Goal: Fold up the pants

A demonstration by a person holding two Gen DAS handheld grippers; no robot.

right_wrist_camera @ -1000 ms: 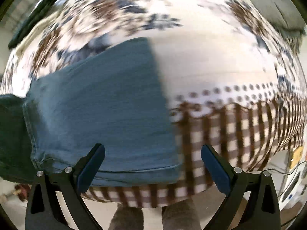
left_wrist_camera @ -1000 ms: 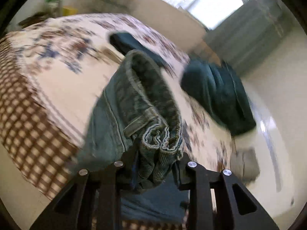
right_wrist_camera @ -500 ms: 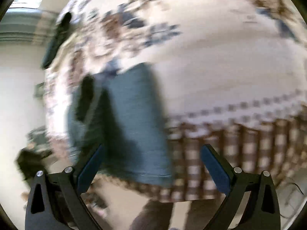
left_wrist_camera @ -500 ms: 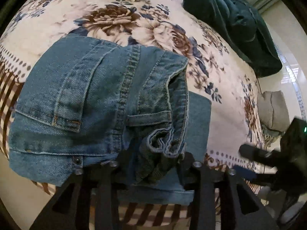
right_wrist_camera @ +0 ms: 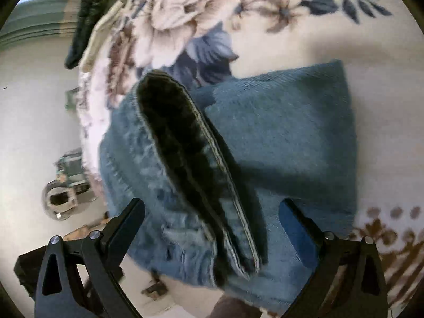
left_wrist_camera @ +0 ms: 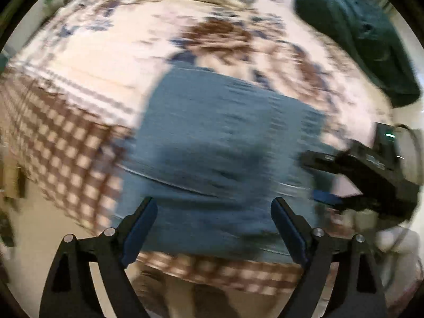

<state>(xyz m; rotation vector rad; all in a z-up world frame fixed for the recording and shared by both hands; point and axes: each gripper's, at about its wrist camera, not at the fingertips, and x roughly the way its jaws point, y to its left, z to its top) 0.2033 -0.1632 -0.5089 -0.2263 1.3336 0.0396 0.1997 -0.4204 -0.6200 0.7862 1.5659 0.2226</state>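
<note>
The left gripper [left_wrist_camera: 213, 224] hangs wide open and empty above the folded jeans [left_wrist_camera: 225, 143] on the floral bedspread [left_wrist_camera: 111, 61]. The right gripper [right_wrist_camera: 212, 232], also spread and empty, straddles the raised waistband [right_wrist_camera: 185, 143]. The fold looks nearly done; next, flatten that waistband.

A floral-covered bed [right_wrist_camera: 331, 34] carries folded blue jeans [right_wrist_camera: 278, 137] and a dark green garment [left_wrist_camera: 365, 39]

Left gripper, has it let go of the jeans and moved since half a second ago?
Yes. The left gripper now stands open and pulled back toward the bed's checkered edge; the jeans lie released.
</note>
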